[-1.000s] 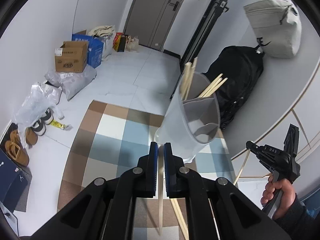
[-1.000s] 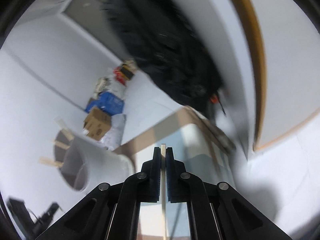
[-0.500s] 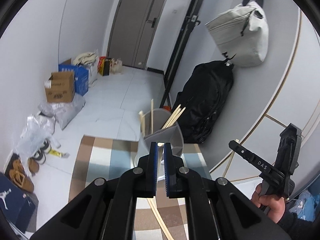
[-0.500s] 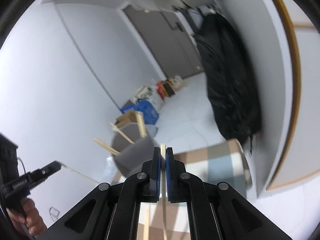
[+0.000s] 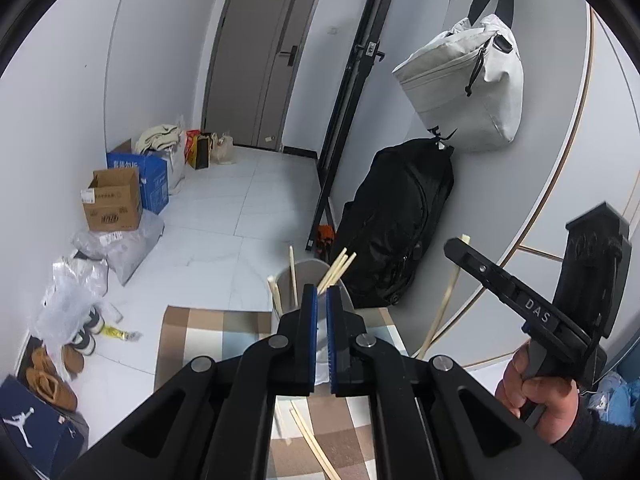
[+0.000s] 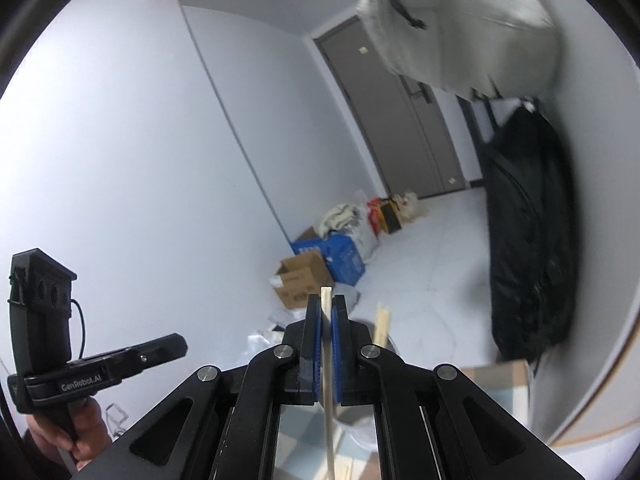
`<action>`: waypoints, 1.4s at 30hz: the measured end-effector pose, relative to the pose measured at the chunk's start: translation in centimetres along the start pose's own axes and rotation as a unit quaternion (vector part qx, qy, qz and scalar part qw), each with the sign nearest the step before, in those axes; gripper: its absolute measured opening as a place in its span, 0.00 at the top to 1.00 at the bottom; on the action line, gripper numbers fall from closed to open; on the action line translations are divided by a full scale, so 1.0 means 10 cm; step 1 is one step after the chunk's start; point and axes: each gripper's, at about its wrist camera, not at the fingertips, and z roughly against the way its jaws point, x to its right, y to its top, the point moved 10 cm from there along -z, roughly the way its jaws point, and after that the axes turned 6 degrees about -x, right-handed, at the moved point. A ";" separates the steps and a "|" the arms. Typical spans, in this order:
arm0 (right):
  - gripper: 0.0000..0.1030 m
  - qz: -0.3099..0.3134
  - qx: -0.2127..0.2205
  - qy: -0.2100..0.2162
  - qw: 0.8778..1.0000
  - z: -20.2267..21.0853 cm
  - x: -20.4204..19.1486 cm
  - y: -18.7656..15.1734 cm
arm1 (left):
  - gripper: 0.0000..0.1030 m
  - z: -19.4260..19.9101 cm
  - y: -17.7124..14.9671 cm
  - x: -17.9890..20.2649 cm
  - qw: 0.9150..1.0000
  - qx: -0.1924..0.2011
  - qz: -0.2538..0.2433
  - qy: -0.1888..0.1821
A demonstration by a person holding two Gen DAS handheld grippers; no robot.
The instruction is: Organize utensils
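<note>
A grey utensil holder (image 5: 302, 280) with several wooden chopsticks (image 5: 338, 268) standing in it sits on a checked mat (image 5: 200, 332), just beyond my left gripper (image 5: 321, 300). The left jaws are nearly closed with nothing visible between them. Loose chopsticks (image 5: 316, 448) lie on the mat below it. My right gripper (image 6: 327, 312) is shut on a single wooden chopstick (image 6: 328, 380), held upright. The right gripper also shows in the left wrist view (image 5: 460, 246), with the chopstick (image 5: 444, 300) hanging from it. The holder is mostly hidden in the right wrist view.
A black backpack (image 5: 396, 224) leans on the curved wall, with a white bag (image 5: 468, 84) hanging above. Cardboard and blue boxes (image 5: 116, 200), plastic bags and shoes (image 5: 52, 364) line the left wall. A grey door (image 5: 260, 52) is at the back.
Both grippers have tilted upward, so the views now show more wall and door. The holder has dropped lower in the left view. The right gripper has swung up with its chopstick.
</note>
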 end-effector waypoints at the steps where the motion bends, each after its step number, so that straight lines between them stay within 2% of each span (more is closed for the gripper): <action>1: 0.96 0.003 0.000 0.000 1.000 -0.02 -0.02 0.03 | 1.00 -0.02 -0.01 -0.01 1.000 -0.006 0.000 -0.002; 5: 0.96 0.000 -0.001 0.014 1.000 -0.06 -0.04 0.03 | 0.99 -0.21 -0.24 -0.24 0.999 -0.030 0.004 0.019; 8: 0.96 -0.019 -0.001 0.024 1.000 -0.07 0.05 -0.04 | 0.92 -0.54 -0.59 -0.53 0.995 -0.083 0.038 0.027; 9: 0.96 -0.029 -0.001 0.027 0.999 -0.06 0.09 -0.06 | 0.82 -0.62 -0.67 -0.59 0.994 -0.093 0.044 0.030; 10: 0.96 -0.036 -0.002 0.029 0.999 -0.06 0.14 -0.08 | 0.67 -0.80 -0.84 -0.69 0.991 -0.115 0.055 0.042; 11: 0.96 -0.042 -0.004 0.028 0.999 -0.06 0.19 -0.11 | 0.62 -0.96 -0.97 -0.74 0.987 -0.136 0.068 0.045; 15: 0.96 -0.070 -0.009 0.022 0.997 -0.01 0.40 -0.24 | 0.61 -1.44 -1.31 -0.81 0.973 -0.202 0.098 0.056; 18: 0.96 -0.094 -0.011 0.017 0.995 0.06 0.55 -0.34 | 0.61 -1.79 -1.51 -0.82 0.961 -0.248 0.093 0.086; 21: 0.96 -0.106 -0.008 0.010 0.994 0.12 0.66 -0.40 | 0.61 -1.89 -1.53 -0.87 0.959 -0.245 0.094 0.104; 23: 0.96 -0.111 -0.010 0.007 0.994 0.15 0.73 -0.45 | 0.61 -1.95 -1.55 -0.92 0.954 -0.254 0.090 0.128; 26: 0.96 -0.116 -0.013 0.003 0.993 0.17 0.79 -0.53 | 0.61 -2.01 -1.65 -0.95 0.947 -0.273 0.097 0.138; 29: 0.96 -0.124 -0.014 0.002 0.992 0.17 0.85 -0.61 | 0.68 -2.00 -1.61 -0.95 0.948 -0.265 0.086 0.155; 31: 0.96 -0.131 -0.017 0.003 0.991 0.17 0.87 -0.67 | 0.82 -2.00 -1.62 -0.92 0.946 -0.263 0.073 0.177; 32: 0.96 -0.132 -0.019 0.003 0.991 0.18 0.86 -0.68 | 0.84 -2.00 -1.62 -0.91 0.946 -0.261 0.069 0.178; 34: 0.96 -0.132 -0.018 0.002 0.991 0.18 0.87 -0.71 | 0.98 -1.98 -1.65 -0.87 0.948 -0.262 0.067 0.168; 38: 0.96 -0.121 -0.020 -0.002 0.992 0.19 0.83 -0.75 | 0.98 -1.89 -1.75 -0.83 0.950 -0.261 0.040 0.167; 42: 0.96 -0.122 -0.034 -0.001 0.992 0.16 0.80 -0.85 | 0.98 -1.71 -1.94 -0.76 0.949 -0.272 0.036 0.154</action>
